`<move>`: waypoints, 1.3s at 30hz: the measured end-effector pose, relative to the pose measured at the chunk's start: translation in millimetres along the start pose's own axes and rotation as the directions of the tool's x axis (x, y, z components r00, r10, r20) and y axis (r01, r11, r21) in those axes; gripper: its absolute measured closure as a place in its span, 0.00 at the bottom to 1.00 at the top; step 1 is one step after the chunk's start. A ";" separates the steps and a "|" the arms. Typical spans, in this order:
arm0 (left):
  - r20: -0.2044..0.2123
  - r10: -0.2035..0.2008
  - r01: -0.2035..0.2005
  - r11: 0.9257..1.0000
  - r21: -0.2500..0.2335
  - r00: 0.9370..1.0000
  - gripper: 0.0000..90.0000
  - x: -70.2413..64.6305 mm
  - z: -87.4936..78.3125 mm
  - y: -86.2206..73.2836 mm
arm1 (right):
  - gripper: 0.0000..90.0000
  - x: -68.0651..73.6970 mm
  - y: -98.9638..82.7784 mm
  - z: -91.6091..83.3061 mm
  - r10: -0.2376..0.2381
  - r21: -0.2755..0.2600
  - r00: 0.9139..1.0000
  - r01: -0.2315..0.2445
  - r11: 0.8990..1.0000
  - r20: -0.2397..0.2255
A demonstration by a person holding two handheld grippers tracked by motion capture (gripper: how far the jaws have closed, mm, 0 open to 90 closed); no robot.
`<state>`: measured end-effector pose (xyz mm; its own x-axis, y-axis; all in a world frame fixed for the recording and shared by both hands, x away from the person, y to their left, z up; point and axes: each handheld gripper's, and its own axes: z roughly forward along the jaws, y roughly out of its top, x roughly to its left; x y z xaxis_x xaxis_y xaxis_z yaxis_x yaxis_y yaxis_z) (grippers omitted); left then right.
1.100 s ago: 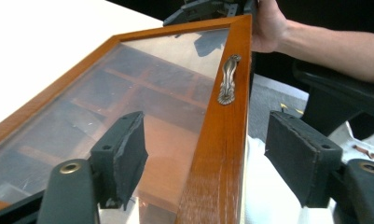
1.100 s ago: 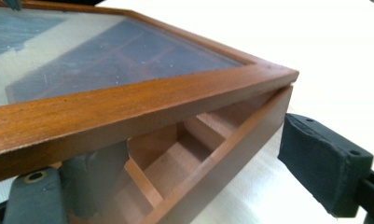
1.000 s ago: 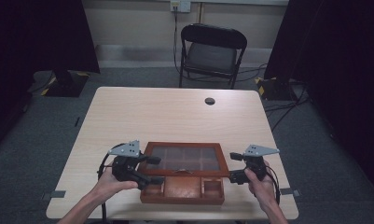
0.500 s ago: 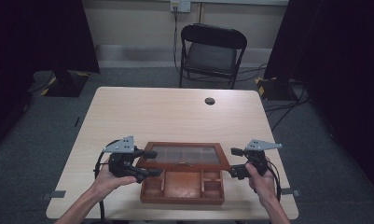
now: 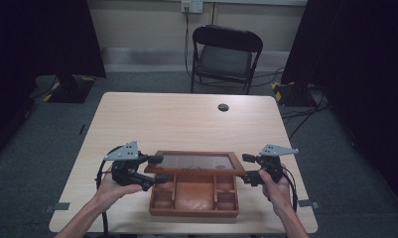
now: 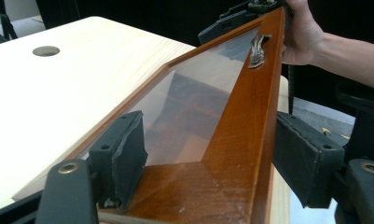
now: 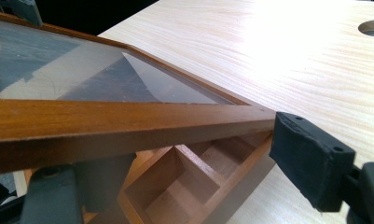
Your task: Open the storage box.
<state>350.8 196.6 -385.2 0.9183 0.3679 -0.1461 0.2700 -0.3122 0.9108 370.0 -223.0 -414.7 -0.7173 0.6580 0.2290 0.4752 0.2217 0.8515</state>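
**Wooden box, glass lid half raised between my two grippers**

Wood-framed and glazed, the lid (image 5: 196,162) of the compartment box (image 5: 194,196) stands part-way up at the near edge of the desk (image 5: 186,119), hinged along its far side, with the open compartments showing beneath it. I have my left gripper (image 5: 154,169) at the lid's left end. In the left gripper view the jaws straddle the lid's corner (image 6: 231,154): one pad lies against the glass side and the other stands just clear of the frame's outer edge, so I read these jaws as wide and not clamped. My right gripper (image 5: 248,167) sits at the lid's right end. In the right gripper view one pad stands just off the frame's corner (image 7: 250,116), and the other jaw is under the frame, where I cannot tell whether it touches; these jaws have just been closing with the frame between them. A small metal handle (image 6: 258,50) sits on the lid's front rail. A round hole (image 5: 223,107) marks the desk's far side, and a folding chair (image 5: 226,54) stands beyond it.
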 end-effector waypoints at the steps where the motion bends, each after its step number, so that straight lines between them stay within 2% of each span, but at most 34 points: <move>1: 0.000 0.000 0.000 1.000 0.000 1.000 0.31 0.0 0.0 0.0 | 0.24 0.3 0.8 0.7 -0.002 -0.001 1.000 0.002 1.000 0.001; 5: -0.007 0.003 -0.003 1.000 -0.011 1.000 0.33 3.2 -1.2 -0.3 | 0.29 0.3 3.5 2.7 -0.009 -0.005 1.000 0.009 1.000 -0.013; 12: -0.058 -0.028 0.027 0.999 -0.022 0.998 0.37 15.2 -1.1 -0.6 | 0.36 -1.3 7.6 4.0 -0.009 -0.023 1.000 0.008 1.000 -0.030; 15: -0.060 -0.029 0.027 0.999 -0.030 0.998 0.44 18.7 0.0 -0.1 | 0.37 -2.7 8.7 4.9 -0.005 -0.029 0.999 0.004 1.000 -0.040; 16: -0.061 -0.045 0.042 0.998 -0.043 0.997 0.46 21.7 1.3 -0.6 | 0.38 -2.6 10.2 5.8 -0.008 -0.031 0.999 0.006 0.999 -0.037; 23: -0.075 -0.051 0.048 0.998 -0.040 0.996 0.51 26.9 1.6 4.4 | 0.38 -4.9 14.3 6.6 -0.009 -0.042 0.999 0.008 0.999 -0.036; 27: -0.090 -0.066 0.062 0.996 -0.057 0.994 0.52 33.5 2.5 9.2 | 0.39 -7.0 18.6 7.7 -0.007 -0.071 0.999 0.004 0.997 -0.032; 31: -0.097 -0.085 0.078 0.994 -0.072 0.992 0.51 37.5 4.2 11.3 | 0.35 -7.4 21.6 9.5 0.001 -0.086 1.000 -0.002 0.996 -0.016; 33: -0.113 -0.087 0.079 0.995 -0.066 0.990 0.51 40.3 5.9 12.0 | 0.35 -8.0 24.8 11.5 0.003 -0.094 1.000 -0.004 0.996 -0.012; 34: -0.134 -0.088 0.080 0.995 -0.061 0.987 0.51 42.7 8.0 11.5 | 0.35 -8.2 25.8 12.1 0.003 -0.097 1.000 -0.004 0.995 -0.010; 39: -0.157 -0.096 0.084 0.993 -0.082 0.983 0.52 46.9 10.6 12.1 | 0.37 -9.6 29.8 13.2 0.004 -0.113 1.000 -0.004 0.994 -0.006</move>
<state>400.2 200.8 -385.1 0.8311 0.5293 -0.1707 0.3218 -0.2073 0.9238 397.8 -213.2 -397.7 -0.7187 0.6543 0.2352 0.4181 0.1364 0.8981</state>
